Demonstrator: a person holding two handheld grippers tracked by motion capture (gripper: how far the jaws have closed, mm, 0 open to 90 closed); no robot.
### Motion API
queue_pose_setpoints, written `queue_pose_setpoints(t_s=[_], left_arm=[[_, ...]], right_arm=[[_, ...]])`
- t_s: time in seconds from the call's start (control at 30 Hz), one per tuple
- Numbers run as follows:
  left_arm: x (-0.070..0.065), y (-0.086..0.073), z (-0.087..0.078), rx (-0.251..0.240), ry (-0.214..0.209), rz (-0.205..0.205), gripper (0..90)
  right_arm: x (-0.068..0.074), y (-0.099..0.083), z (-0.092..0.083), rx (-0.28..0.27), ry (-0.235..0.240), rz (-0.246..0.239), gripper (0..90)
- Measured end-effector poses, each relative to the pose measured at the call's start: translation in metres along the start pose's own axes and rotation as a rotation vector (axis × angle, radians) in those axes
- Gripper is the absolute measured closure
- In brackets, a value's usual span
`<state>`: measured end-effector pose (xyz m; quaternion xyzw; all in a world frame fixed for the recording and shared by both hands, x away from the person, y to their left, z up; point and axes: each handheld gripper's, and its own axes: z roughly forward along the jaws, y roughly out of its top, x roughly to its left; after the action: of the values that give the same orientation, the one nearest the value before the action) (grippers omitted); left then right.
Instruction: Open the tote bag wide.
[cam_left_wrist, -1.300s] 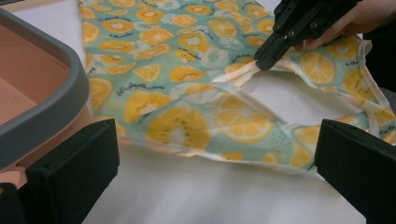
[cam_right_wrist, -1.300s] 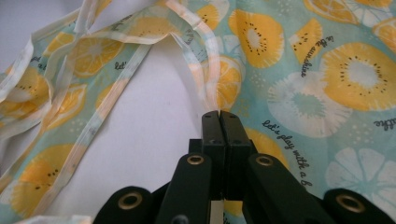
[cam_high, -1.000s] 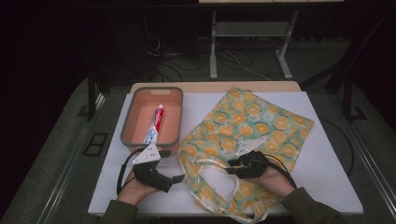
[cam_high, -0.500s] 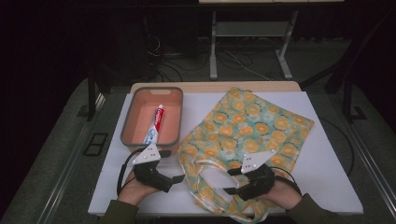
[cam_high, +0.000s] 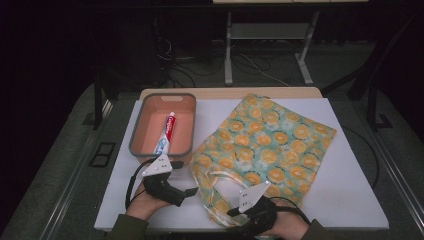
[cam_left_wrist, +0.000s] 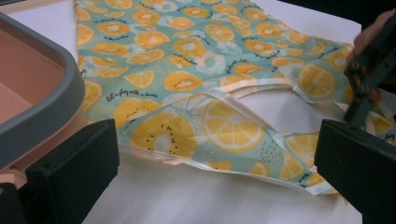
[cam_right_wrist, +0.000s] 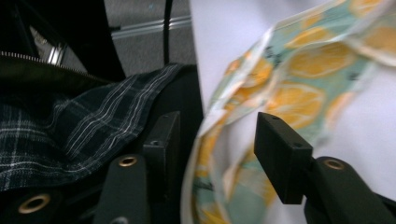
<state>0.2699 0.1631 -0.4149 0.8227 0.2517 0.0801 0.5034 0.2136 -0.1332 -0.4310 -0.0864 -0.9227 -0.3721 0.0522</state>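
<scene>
Orange-print fabric bag (cam_high: 265, 145) lies flat on table (cam_high: 350, 190).

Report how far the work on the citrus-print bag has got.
Done: little; the citrus-print bag lies flat on the table and the toothpaste tube sits in the tray. In hand: the right gripper has a bag handle strap between its jaws, which have just been closing, not yet pressing. The left gripper faces the bag's mouth, jaws open. Left: opening the bag, probably for the tube.
</scene>
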Motion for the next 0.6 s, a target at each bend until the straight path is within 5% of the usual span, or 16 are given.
queue_pose_setpoints(t_s=[0.1, 0.13, 0.27, 0.6], left_arm=[[0.0, 0.0, 0.0, 0.003, 0.0, 0.001, 0.0], [0.0, 0.0, 0.001, 0.005, 0.0, 0.002, 0.0], [0.0, 0.0, 0.001, 0.006, 0.0, 0.002, 0.0], [0.0, 0.0, 0.001, 0.006, 0.001, 0.002, 0.0]], right_arm=[[0.002, 0.0, 0.006, 0.024, -0.012, -0.017, 57.9], [0.002, -0.001, 0.011, 0.044, -0.016, -0.023, 70.2], [-0.001, 0.001, 0.007, 0.023, -0.017, -0.018, 85.3], [-0.017, 0.002, -0.022, -0.083, -0.066, 0.036, 87.7]])
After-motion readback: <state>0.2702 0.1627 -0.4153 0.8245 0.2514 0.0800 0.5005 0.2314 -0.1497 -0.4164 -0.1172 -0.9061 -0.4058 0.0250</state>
